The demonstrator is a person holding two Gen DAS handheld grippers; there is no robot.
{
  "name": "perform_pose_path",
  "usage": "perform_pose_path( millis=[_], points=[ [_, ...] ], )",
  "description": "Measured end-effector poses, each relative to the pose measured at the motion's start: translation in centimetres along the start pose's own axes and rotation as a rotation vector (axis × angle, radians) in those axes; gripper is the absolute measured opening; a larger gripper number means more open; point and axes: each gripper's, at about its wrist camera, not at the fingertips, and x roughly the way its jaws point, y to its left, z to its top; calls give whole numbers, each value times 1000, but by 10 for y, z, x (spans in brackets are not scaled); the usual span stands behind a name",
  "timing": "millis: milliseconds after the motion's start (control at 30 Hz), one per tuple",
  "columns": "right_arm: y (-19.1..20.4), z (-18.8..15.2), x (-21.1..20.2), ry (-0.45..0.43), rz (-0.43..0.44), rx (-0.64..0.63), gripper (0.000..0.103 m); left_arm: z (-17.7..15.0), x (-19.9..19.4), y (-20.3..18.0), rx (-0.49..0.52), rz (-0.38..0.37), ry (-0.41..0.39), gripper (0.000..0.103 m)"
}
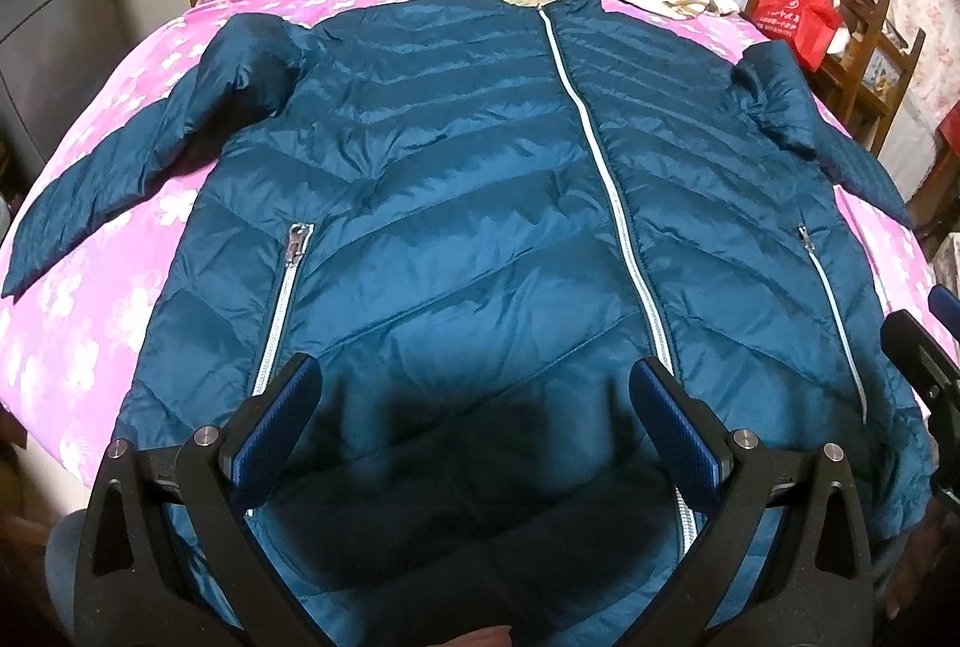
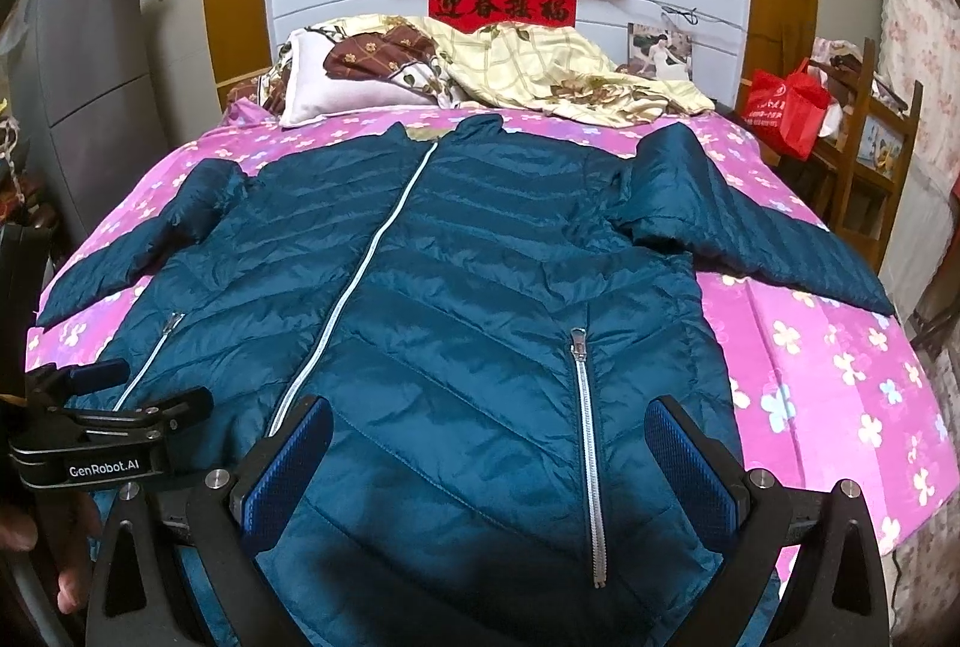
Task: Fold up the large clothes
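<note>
A teal quilted puffer jacket (image 1: 468, 203) lies flat, front up and zipped, on the bed, sleeves spread out to both sides. It also shows in the right wrist view (image 2: 456, 299). My left gripper (image 1: 477, 383) is open and empty, hovering over the jacket's hem left of the white centre zipper (image 1: 612, 191). My right gripper (image 2: 489, 428) is open and empty over the hem, around the right pocket zipper (image 2: 585, 407). The left gripper also shows at the left edge of the right wrist view (image 2: 108, 395).
The bed has a pink flowered sheet (image 2: 828, 377). A pillow (image 2: 342, 98) and a crumpled yellow quilt (image 2: 540, 65) lie at the head. A red bag (image 2: 786, 107) on wooden shelves stands to the right, a grey cabinet (image 2: 90, 47) to the left.
</note>
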Motion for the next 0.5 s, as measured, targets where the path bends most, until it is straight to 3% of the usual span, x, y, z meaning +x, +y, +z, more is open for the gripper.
perform_pose_path(
  millis=[500],
  points=[
    [0,-1,3,2,3,2,103,-1,4,-1,3,1,9,103]
  ],
)
